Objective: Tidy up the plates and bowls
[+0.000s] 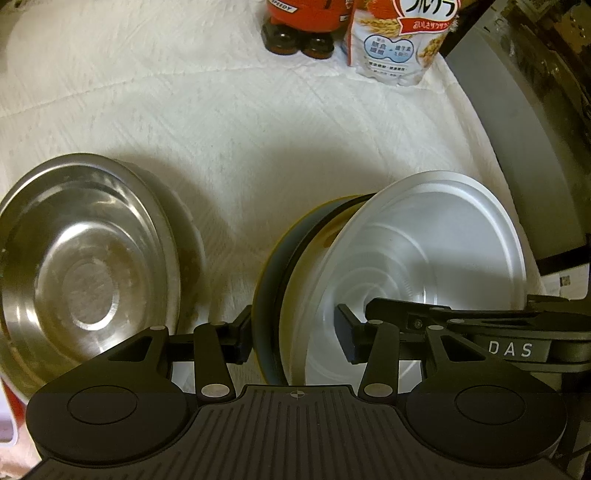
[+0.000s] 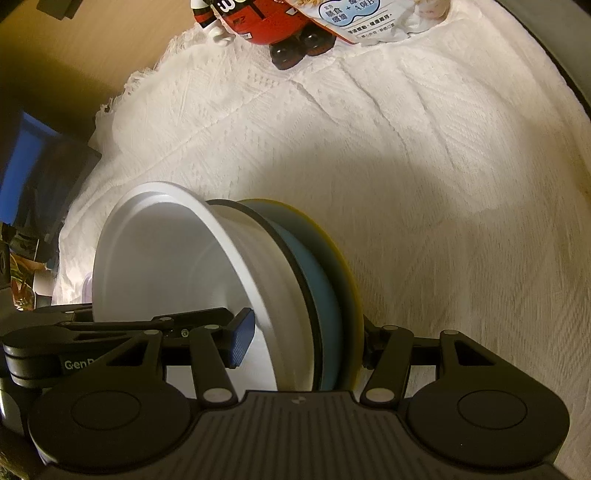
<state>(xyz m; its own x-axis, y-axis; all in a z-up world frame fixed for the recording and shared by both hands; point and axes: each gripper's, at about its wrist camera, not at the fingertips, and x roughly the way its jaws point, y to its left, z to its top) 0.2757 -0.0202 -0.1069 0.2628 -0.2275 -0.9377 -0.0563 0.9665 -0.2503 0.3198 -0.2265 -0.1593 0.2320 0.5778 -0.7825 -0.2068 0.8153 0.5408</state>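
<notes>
The right gripper (image 2: 301, 341) is straddling the edge of a stack of dishes standing on edge. The white bowl (image 2: 177, 258) is facing left; a blue plate (image 2: 325, 295) and a yellow plate (image 2: 347, 280) are nested behind it. The left finger (image 2: 240, 339) is reaching inside the bowl, not clearly touching it. Ahead, a red toy figure (image 2: 273, 26) and a printed bag (image 2: 354, 18) are standing on the white cloth (image 2: 424, 166).
</notes>
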